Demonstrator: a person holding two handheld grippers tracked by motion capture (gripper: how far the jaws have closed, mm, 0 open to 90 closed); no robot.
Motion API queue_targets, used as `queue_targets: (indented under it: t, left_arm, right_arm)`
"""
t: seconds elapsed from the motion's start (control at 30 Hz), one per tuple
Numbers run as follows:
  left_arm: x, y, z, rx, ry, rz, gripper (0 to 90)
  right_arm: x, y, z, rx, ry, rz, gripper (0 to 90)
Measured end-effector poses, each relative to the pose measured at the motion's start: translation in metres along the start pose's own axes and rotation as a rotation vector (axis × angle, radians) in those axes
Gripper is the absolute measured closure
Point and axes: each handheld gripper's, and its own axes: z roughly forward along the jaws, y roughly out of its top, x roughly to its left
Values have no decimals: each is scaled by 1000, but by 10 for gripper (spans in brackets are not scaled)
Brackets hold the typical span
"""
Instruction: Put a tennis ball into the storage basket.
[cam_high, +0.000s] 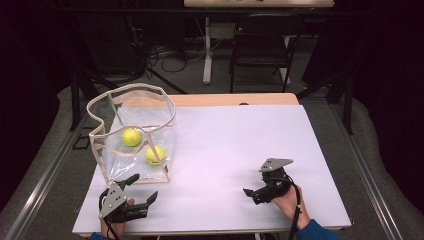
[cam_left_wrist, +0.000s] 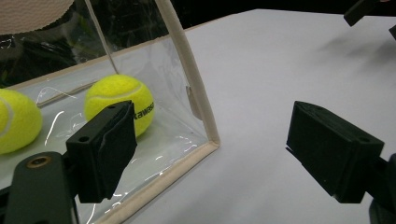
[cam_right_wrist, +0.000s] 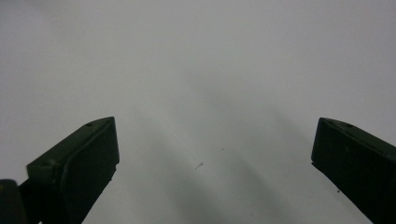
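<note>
Two tennis balls (cam_high: 131, 137) (cam_high: 155, 155) lay inside the clear bag (cam_high: 150, 117). The left gripper (cam_high: 139, 194) hovered just before it, released and empty; the right gripper (cam_high: 254, 192), well apart from the bag, was also released. Probably nothing was started; the next move needs the bag's rim. The white table (cam_high: 235, 135) stood in a dark room with a chair (cam_high: 260, 42) beyond the bag.
</note>
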Motion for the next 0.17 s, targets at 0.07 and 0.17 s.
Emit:
queue_targets:
  t: [0.07, 0.17]
  left_arm:
    - [0, 0, 0, -1, 2, -3, 158]
    - [0, 0, 0, 1, 3, -2, 158]
  right_arm:
    - [0, -2, -2, -3, -7, 1, 2]
    - [-1, -5, -4, -12, -10, 9, 3]
